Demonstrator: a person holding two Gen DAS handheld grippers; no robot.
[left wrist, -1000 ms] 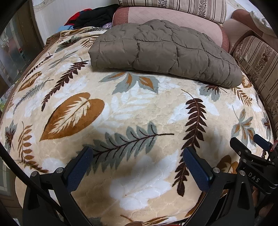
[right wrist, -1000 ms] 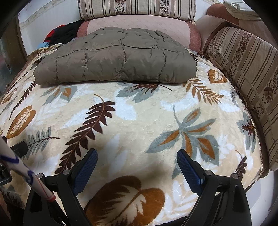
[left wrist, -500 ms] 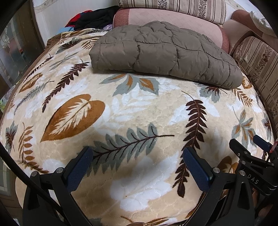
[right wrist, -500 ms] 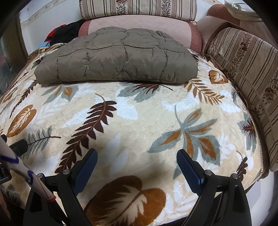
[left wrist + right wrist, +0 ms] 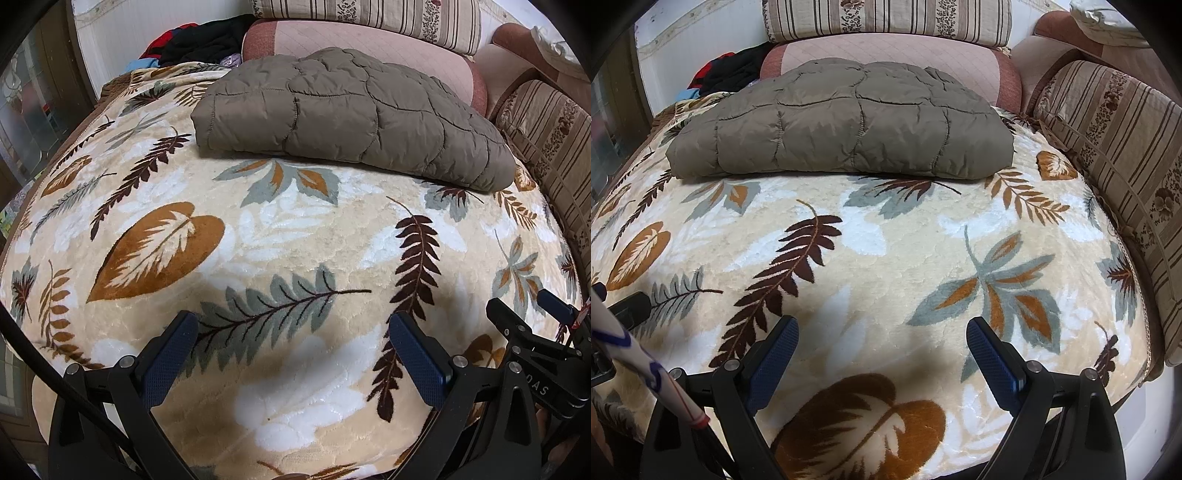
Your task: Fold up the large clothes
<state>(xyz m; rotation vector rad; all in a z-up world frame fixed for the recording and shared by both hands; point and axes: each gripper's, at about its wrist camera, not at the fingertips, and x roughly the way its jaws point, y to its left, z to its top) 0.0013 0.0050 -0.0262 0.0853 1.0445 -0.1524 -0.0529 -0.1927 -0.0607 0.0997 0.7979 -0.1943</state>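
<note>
- Hardly anything has moved since the earlier frames: both views have crept slightly nearer the quilted jacket (image 5: 351,122), and nothing on the bed has shifted.
- Left gripper (image 5: 293,354) hovers low over the leaf-print blanket (image 5: 303,229), its 2 blue pads (image 5: 168,363) wide apart with nothing between them.
- Right gripper (image 5: 882,350) does the same, fingers spread and empty; its tips also show at the right edge of the left view.
- Beyond both pairs of fingertips, well apart from them, the brown quilted jacket lies as a compact folded bundle in front of the pink cushion (image 5: 886,55), slightly left of centre ahead of the right fingers and stretching from centre to the right ahead of the left ones.
- Judging by the puffy stitched panels, it should be light, soft and springy, with a smooth shell that may slip under the pads and layers that tend to puff back open.
- A good hold would be the 2 near corners (image 5: 677,162) of the folded edge, pinching through all layers at once, 1 gripper per corner.
- By its shape the folding looks largely finished.
- Dark clothes (image 5: 207,40) are heaped beyond the jacket, to the left.
</note>
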